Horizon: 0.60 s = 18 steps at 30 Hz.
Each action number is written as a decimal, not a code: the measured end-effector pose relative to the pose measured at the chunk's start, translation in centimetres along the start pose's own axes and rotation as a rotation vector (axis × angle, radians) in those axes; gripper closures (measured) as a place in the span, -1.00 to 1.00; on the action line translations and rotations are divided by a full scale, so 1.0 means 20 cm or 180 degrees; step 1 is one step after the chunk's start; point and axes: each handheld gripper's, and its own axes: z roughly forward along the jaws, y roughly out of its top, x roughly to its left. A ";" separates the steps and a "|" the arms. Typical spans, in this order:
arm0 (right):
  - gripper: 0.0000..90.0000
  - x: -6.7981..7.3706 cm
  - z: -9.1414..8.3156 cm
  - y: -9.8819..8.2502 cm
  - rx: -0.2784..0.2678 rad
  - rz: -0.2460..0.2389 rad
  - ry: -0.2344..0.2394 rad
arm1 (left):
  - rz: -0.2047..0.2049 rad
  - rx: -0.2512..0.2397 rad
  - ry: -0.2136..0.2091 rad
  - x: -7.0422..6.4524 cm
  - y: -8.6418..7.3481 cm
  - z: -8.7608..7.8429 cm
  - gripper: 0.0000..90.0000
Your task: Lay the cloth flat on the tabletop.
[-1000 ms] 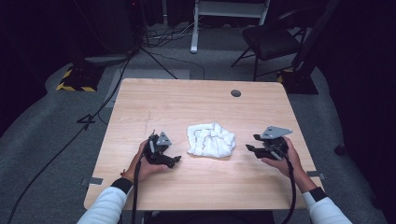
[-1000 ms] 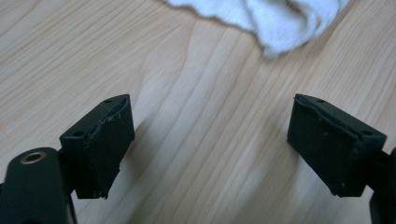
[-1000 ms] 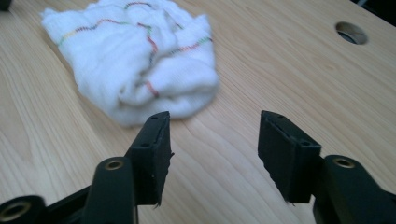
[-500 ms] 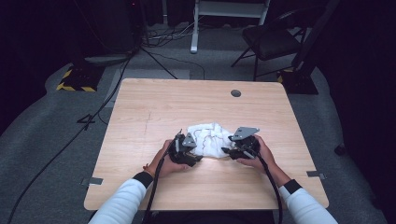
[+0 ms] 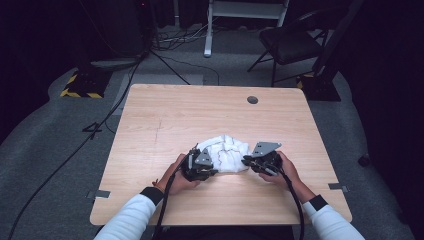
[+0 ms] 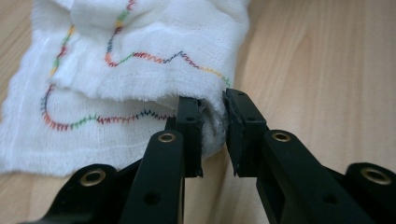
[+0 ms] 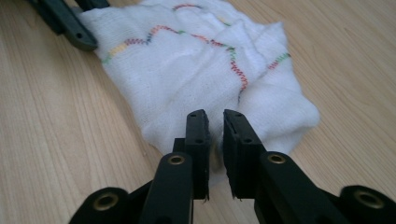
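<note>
A crumpled white cloth (image 5: 227, 150) with multi-coloured zigzag stitching lies on the wooden table (image 5: 200, 110), near the front middle. My left gripper (image 5: 212, 162) is at its left edge, and its jaws have just been closing. In the left gripper view, the left gripper (image 6: 214, 123) pinches a bunched corner of the cloth (image 6: 140, 42). My right gripper (image 5: 247, 161) is at the cloth's right edge, and its jaws have also just been closing. In the right gripper view, the right gripper (image 7: 215, 126) nips the near hem of the cloth (image 7: 187, 70).
A round cable hole (image 5: 252, 100) sits near the table's far edge. A dark chair (image 5: 295, 45) and a white stand (image 5: 207, 30) are on the floor beyond it, with cables trailing at the left. The left gripper's jaw (image 7: 70, 25) shows past the cloth.
Both hands have come inward from the two sides to the cloth. Both pairs of jaws have closed on the cloth's edges.
</note>
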 end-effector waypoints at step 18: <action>0.98 -0.03 -0.04 -0.02 0.0052 0.0047 -0.0226 | -0.0287 -0.0015 0.0291 0.09 -0.05 -0.15 -0.17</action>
